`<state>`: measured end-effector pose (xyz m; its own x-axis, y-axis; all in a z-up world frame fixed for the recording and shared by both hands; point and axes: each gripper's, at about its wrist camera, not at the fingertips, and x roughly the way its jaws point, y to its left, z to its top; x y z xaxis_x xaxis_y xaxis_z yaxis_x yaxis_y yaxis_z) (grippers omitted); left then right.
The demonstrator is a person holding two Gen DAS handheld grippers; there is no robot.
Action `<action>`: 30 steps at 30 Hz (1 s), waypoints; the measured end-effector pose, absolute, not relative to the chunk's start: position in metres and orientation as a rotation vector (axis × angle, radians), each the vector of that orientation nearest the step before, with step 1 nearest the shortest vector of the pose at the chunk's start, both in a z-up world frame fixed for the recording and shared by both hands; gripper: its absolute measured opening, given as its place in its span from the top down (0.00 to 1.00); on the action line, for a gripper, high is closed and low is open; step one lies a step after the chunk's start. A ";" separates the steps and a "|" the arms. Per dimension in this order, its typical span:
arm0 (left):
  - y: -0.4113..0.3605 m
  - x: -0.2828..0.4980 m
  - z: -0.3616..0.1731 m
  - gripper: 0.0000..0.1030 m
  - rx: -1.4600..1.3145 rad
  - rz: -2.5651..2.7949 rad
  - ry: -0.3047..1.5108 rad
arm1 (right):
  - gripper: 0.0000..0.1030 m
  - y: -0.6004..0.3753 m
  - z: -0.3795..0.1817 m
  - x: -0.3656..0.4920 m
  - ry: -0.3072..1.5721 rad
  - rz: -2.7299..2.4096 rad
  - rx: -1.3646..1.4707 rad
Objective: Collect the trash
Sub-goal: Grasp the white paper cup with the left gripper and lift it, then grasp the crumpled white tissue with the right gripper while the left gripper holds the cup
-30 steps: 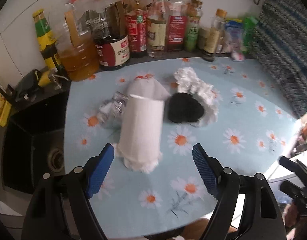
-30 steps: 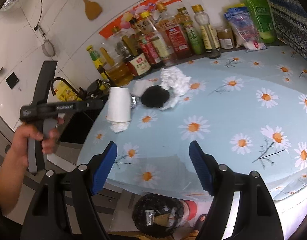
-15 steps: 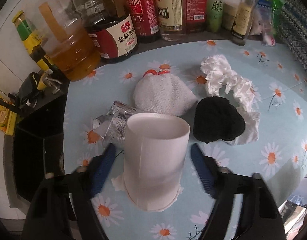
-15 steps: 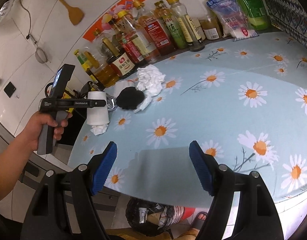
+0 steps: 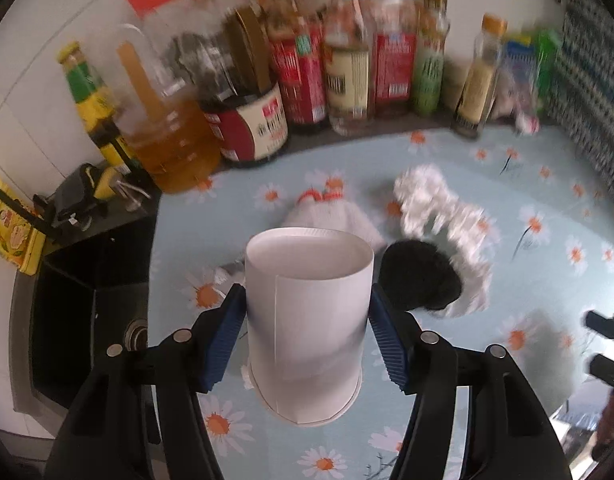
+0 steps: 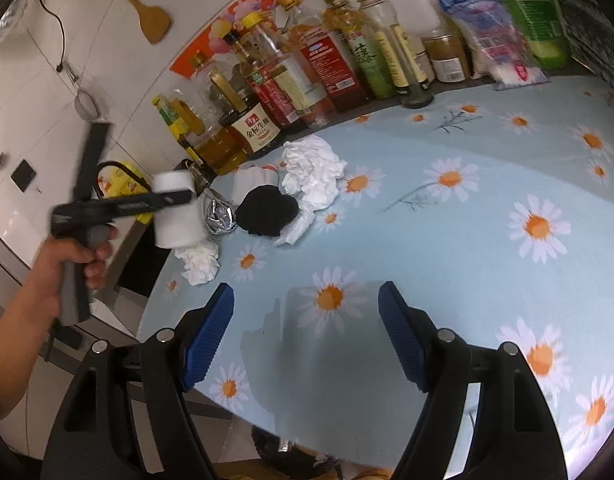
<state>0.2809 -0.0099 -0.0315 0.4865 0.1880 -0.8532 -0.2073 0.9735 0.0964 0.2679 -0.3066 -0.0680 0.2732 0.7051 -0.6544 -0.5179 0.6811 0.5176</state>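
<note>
My left gripper (image 5: pixel 305 320) is shut on an upside-down white paper cup (image 5: pixel 307 312) and holds it just above the daisy tablecloth (image 5: pixel 527 280); the cup also shows in the right wrist view (image 6: pixel 177 210). A crumpled tissue (image 6: pixel 199 262) lies under it. Behind lie crumpled foil (image 6: pixel 217 212), a black wad (image 5: pixel 421 280), a white crumpled tissue (image 5: pixel 443 212) and a white cloth (image 5: pixel 331 216). My right gripper (image 6: pixel 305 334) is open and empty over the table's near edge.
A row of sauce and oil bottles (image 5: pixel 347 60) stands along the back wall. A dark sink (image 5: pixel 87 300) lies left of the table. Bags (image 6: pixel 499 28) stand at the back right. A dark bin (image 6: pixel 291 452) sits below the table edge.
My left gripper has closed on the paper cup and lifted it off the tissue below. My right gripper has stayed open, shifting slightly nearer the table.
</note>
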 end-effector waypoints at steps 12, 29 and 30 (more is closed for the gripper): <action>-0.013 0.191 0.013 0.42 -0.170 0.247 0.935 | 0.28 -0.220 -0.083 0.360 1.038 0.823 0.041; -0.027 0.080 -0.045 0.42 -0.351 0.322 0.998 | 0.76 -0.144 -0.127 0.426 1.136 0.776 -0.188; -0.026 0.078 -0.047 0.42 -0.359 0.321 0.998 | 0.77 -0.146 -0.127 0.428 1.141 0.774 -0.176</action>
<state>0.0781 -0.0257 -0.0469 0.5041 0.0976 -0.8581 -0.4207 0.8955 -0.1453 0.4277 -0.1461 -0.1266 0.1933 0.4625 -0.8653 -0.6329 0.7327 0.2502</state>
